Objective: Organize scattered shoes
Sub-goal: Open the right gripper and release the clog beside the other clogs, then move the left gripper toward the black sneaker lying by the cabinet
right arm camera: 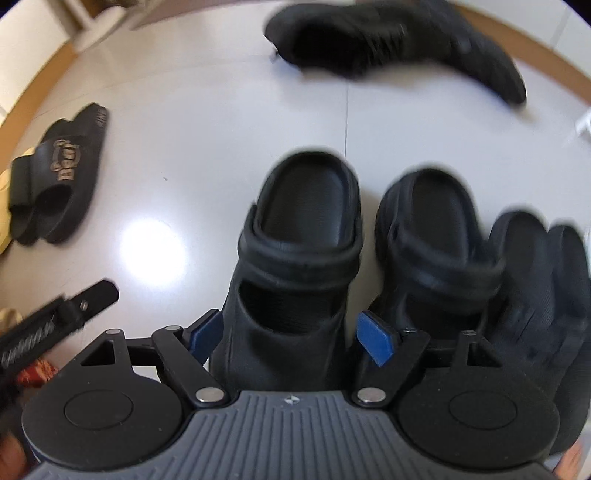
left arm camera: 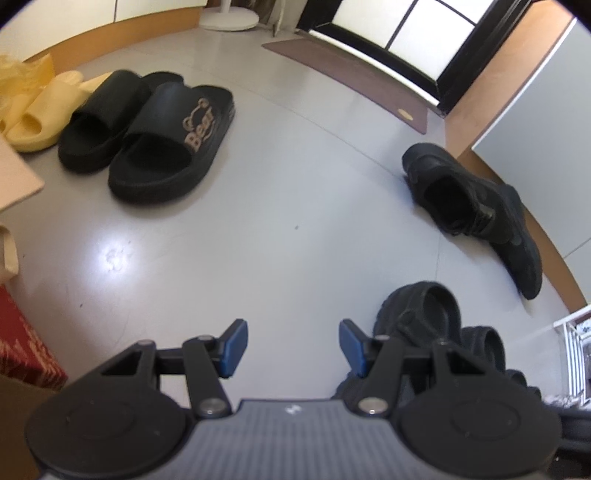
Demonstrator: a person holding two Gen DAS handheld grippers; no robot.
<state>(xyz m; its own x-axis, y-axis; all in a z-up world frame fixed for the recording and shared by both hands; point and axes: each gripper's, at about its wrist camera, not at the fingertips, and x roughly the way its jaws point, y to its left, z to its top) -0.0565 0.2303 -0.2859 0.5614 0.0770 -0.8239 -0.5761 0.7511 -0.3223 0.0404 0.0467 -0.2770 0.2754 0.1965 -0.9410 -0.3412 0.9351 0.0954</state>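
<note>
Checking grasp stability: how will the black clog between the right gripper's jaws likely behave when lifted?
The black clog looks like thick moulded foam, so probably light and fairly stiff. Its matte sides likely grip well. Held at the toe by the right gripper, the heel may droop.

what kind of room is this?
Probably a home entryway: shoes loose on a tiled floor, such as slides and a sneaker, plus a doormat before a dark-framed door.
</note>
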